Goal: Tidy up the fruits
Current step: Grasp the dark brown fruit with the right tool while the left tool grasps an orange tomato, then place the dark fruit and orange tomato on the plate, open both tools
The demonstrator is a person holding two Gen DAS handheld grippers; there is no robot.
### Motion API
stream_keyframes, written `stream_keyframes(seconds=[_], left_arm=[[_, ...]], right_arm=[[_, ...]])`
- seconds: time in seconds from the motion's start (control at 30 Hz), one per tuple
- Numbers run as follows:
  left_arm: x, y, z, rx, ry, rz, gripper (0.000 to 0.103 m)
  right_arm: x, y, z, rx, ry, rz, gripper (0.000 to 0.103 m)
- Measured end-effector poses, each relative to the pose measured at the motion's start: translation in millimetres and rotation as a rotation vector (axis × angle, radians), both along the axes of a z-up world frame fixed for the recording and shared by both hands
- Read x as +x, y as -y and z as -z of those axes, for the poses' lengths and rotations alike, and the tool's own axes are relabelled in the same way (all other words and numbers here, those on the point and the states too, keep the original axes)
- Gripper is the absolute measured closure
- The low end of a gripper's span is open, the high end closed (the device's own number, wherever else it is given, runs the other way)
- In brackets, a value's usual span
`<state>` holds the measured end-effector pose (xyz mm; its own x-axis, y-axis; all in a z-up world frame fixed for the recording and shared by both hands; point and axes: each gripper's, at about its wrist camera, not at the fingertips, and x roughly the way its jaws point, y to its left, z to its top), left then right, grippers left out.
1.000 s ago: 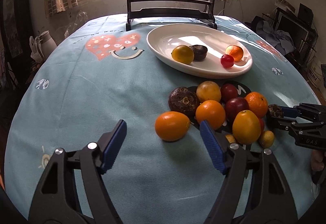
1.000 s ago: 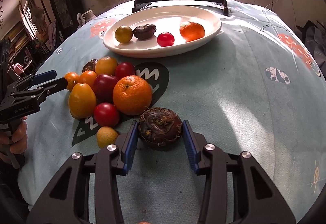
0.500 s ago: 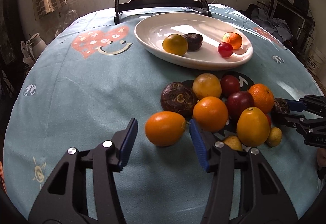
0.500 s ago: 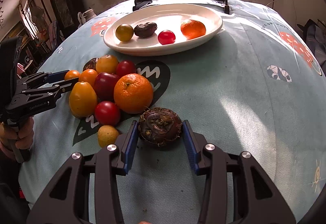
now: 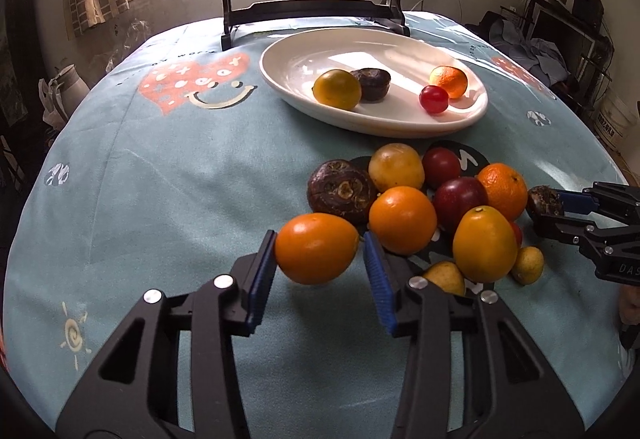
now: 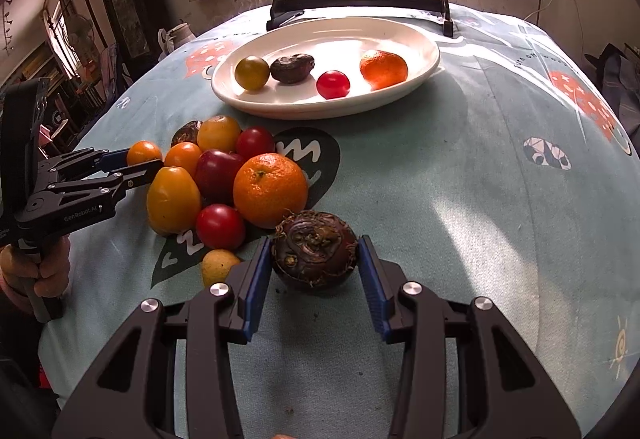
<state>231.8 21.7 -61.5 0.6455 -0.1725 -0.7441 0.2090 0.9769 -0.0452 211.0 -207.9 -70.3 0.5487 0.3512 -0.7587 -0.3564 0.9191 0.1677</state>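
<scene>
Now the left gripper (image 5: 320,271) has its jaws around an orange fruit (image 5: 316,248) at the pile's 8 o'clock edge: left pad touching, right pad just beside, so can't tell if it's pinched yet. Right gripper (image 6: 316,271) jaws bracket a dark water chestnut (image 6: 315,249) on the bench cloth (image 6: 460,199), pads at both sides, grip unclear. White plate (image 5: 304,51) at 12 o'clock w/ four fruits. Fruit pile (image 6: 224,175) sits btw plate & grippers.
</scene>
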Motion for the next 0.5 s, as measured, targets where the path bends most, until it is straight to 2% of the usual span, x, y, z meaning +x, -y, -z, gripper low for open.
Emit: stream_keyframes(seconds=[0.1,0.2,0.37,0.5], left_arm=[[-1,-7,-10,-0.075,0.011,-0.010,0.059],[5,2,-26,-0.119,0.026,0.023,0.059],[40,26,-49,-0.113,0.072,0.039,0.059],[83,35,-57,-0.127,0.082,0.015,0.059]], right_arm=[[-3,3,-13,0.083,0.045,-0.031,0.059],[2,1,-30,0.151,0.097,-0.030,0.059],[35,-3,-53,0.187,0.193,0.057,0.059],[78,-6,-50,0.174,0.187,0.111,0.059]])
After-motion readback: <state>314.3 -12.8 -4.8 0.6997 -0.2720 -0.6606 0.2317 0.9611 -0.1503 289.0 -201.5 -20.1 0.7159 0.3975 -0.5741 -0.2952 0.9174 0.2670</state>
